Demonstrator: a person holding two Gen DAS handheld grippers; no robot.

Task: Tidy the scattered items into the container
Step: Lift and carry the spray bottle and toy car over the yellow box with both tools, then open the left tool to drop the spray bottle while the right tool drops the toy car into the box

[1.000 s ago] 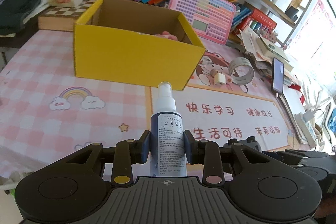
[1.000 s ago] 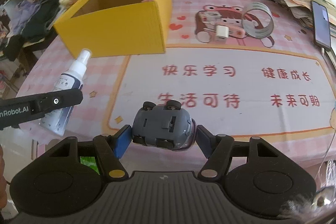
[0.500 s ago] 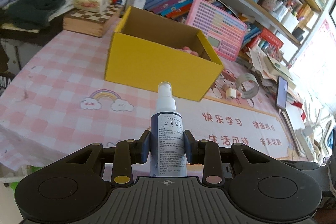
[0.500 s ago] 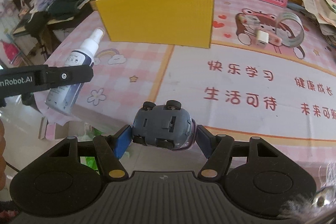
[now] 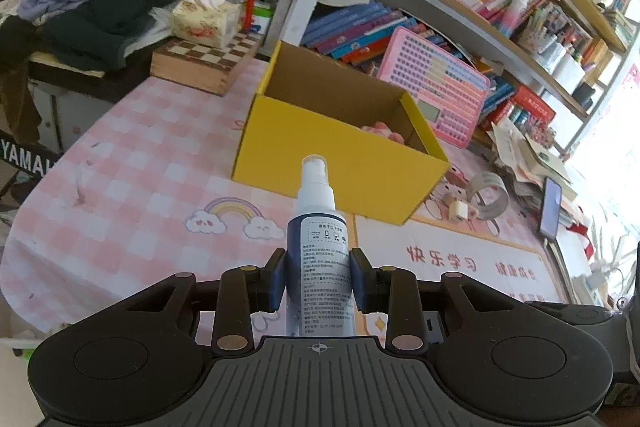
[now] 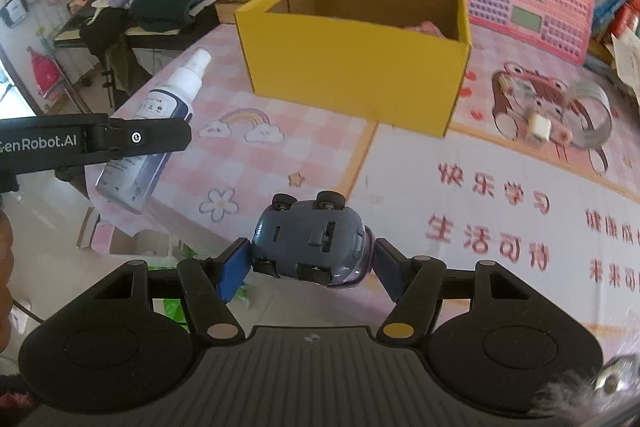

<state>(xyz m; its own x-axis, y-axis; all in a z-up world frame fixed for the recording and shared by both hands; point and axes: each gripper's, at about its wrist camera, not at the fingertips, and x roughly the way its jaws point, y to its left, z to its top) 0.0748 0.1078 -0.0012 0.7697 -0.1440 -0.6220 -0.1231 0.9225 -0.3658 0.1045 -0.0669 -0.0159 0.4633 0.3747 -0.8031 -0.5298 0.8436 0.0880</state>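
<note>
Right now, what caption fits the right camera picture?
Right gripper holds a toy car before the yellow box.

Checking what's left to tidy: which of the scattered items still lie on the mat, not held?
The white charger block and the tape roll, lying right of the yellow box. The spray bottle and toy car are each clamped in a gripper.

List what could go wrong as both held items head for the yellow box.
The left tool grips the spray bottle low, so the tall top could tip or catch the yellow box wall. The right tool pinches the toy car upside down by its rounded ends; it may slip out.
</note>
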